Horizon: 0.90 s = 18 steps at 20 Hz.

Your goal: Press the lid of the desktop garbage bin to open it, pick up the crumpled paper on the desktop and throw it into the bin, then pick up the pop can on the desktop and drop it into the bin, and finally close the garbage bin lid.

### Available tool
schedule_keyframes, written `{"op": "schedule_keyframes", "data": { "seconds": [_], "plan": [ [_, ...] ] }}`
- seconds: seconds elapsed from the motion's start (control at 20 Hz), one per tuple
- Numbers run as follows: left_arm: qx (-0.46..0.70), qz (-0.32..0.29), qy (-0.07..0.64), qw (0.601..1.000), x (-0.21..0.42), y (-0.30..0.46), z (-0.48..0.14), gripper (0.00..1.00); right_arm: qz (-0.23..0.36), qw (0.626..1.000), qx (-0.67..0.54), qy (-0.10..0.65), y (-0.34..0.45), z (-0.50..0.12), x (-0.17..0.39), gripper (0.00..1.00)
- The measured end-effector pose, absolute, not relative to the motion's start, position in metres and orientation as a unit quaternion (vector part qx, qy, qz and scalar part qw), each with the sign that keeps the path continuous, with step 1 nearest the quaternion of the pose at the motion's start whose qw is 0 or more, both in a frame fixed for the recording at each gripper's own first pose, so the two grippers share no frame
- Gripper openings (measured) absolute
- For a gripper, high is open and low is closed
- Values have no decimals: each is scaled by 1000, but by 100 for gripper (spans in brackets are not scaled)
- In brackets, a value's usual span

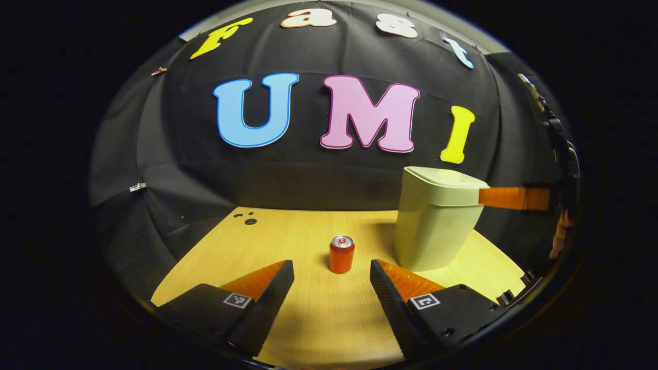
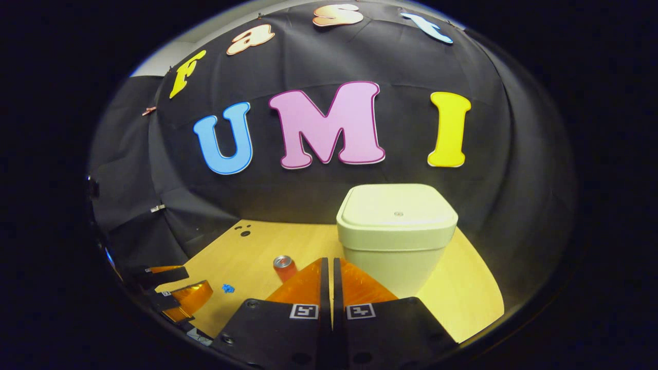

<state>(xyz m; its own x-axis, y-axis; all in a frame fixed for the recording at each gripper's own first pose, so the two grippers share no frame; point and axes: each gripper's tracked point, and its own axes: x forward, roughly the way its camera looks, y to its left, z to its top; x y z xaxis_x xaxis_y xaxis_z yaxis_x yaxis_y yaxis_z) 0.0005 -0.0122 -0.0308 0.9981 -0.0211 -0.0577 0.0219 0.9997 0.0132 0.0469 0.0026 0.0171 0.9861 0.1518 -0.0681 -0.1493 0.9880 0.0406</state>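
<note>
The pale green desktop bin (image 1: 437,221) stands on the wooden table with its lid (image 2: 397,208) down. An orange pop can (image 1: 341,254) stands upright to its left, just beyond and between the fingertips of my left gripper (image 1: 331,264), which is open and holds nothing. My right gripper (image 2: 329,267) is shut with nothing between its fingers and points at the bin's front wall. In the left gripper view the right gripper (image 1: 483,197) reaches in from the right, its tips at the bin's lid rim. The can (image 2: 284,267) and the open left gripper (image 2: 199,280) also appear in the right gripper view, to the left.
The wooden table (image 1: 308,318) ends against the black cloth wall behind the bin. A few small dark holes (image 2: 245,229) mark its far left corner. A tiny blue bit (image 2: 227,288) lies on the table near the left gripper.
</note>
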Motion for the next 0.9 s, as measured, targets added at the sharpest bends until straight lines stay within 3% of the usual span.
{"op": "schedule_keyframes", "data": {
  "seconds": [0.45, 0.9],
  "plan": [
    [8, 21, 39, 999, -3, -6, -36, 96, 48, 999, 17, -14, -47, 66, 109, 5],
    [2, 81, 63, 995, -14, 2, -53, 96, 43, 999, -16, 14, -72, 43, 157, 5]
  ]
}}
